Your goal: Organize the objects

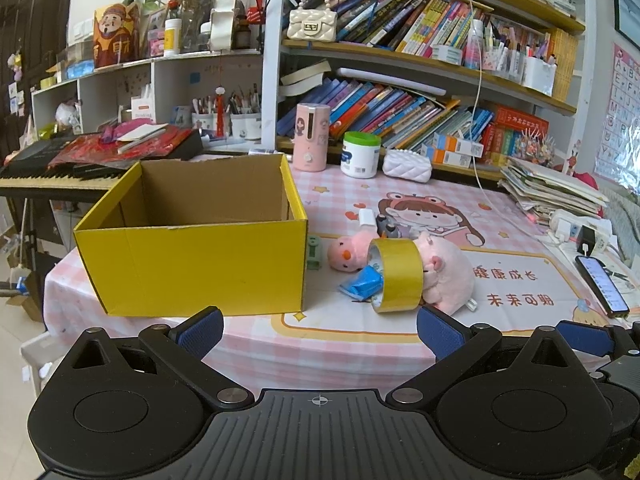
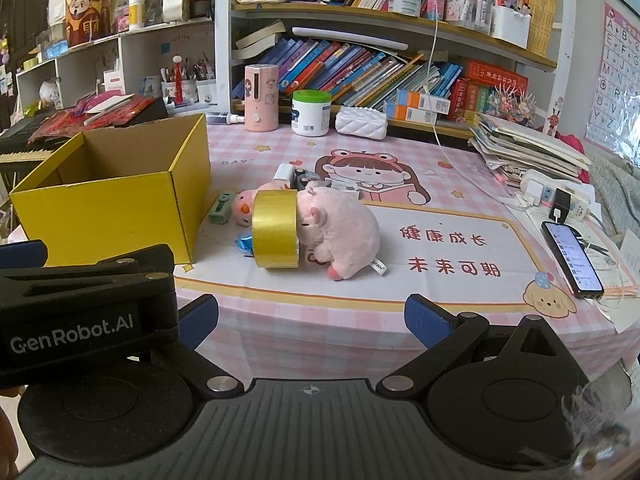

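Nearest, the left tongs point(image 1: 320, 330) and right tongs point(image 2: 312, 318) are held apart and empty. Beyond, on the bench point(image 2: 460, 300), the gold tape roll point(image 2: 276, 230) is propped against the pink plush point(image 2: 340, 232), right of the yellow box point(image 1: 192, 256). If the plush is taken first, the roll may be tipped and rolled away.

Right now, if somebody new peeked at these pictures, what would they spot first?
Probably the big yellow box, standing open on the left side of the pink checked tablecloth. Just right of it lies a little heap: a shiny gold tape roll standing on edge against a pink plush pig, with a smaller pink plush duck behind. Both grippers, left and right, are open in front of the table.
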The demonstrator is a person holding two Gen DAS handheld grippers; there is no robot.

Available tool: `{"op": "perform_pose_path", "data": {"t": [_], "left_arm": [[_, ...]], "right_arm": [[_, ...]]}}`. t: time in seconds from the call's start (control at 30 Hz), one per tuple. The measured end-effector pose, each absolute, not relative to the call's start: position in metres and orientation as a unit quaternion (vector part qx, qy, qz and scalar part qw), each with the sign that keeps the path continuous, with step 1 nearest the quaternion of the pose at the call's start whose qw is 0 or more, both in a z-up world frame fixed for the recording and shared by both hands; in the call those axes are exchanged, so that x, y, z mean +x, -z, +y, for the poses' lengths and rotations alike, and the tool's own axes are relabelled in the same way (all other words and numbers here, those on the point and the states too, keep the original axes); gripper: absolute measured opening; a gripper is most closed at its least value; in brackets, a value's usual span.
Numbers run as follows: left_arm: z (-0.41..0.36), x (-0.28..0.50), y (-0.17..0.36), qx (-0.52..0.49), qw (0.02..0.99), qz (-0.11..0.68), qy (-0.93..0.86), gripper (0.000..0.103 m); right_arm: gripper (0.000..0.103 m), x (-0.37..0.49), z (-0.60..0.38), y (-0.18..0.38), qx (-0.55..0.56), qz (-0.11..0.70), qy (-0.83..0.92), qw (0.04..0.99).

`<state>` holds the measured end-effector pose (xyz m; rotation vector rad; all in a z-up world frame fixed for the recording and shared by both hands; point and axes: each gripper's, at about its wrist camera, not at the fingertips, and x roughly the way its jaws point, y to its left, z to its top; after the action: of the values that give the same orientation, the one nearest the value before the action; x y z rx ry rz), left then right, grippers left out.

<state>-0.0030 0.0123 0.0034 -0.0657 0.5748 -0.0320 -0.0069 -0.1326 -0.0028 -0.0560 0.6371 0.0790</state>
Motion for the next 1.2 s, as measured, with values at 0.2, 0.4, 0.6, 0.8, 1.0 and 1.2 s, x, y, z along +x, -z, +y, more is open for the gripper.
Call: {"op": "perform_pose_path", "data": {"t": [0.2, 0.4, 0.6, 0.8, 1.0, 1.2], "left_arm": [[0.0133, -0.0001, -0.0017, -0.033, 0.957, 0.287, 0.018, 0.103], [0.0128, 0.0010, 0.0008, -0.034, 0.956, 0.289, 0.022, 0.103], [0.0130, 0.0017, 0.0008, -0.033, 0.957, 0.288, 0.022, 0.103], [0.0131, 0.0021, 0.0012, -0.034, 0.956, 0.290, 0.022, 0.103], [0.0151, 0.0014, 0.0023, -0.036, 0.955, 0.292, 0.024, 0.103], [0.0170, -0.0005, 0.0027, -0.037, 0.955, 0.293, 0.023, 0.103]], "right_arm": [[0.101, -0.0045, -0.1317, 0.0036, -0.029, 0.314, -0.037, 0.948], [0.101, -0.0030, -0.1333, 0.0039, -0.030, 0.315, -0.035, 0.948], [0.101, -0.0030, -0.1335, 0.0045, -0.031, 0.315, -0.036, 0.948], [0.101, -0.0028, -0.1324, 0.0056, -0.033, 0.317, -0.037, 0.947], [0.101, -0.0042, -0.1295, 0.0062, -0.035, 0.317, -0.037, 0.947], [0.099, -0.0052, -0.1275, 0.0072, -0.037, 0.318, -0.040, 0.947]]}}
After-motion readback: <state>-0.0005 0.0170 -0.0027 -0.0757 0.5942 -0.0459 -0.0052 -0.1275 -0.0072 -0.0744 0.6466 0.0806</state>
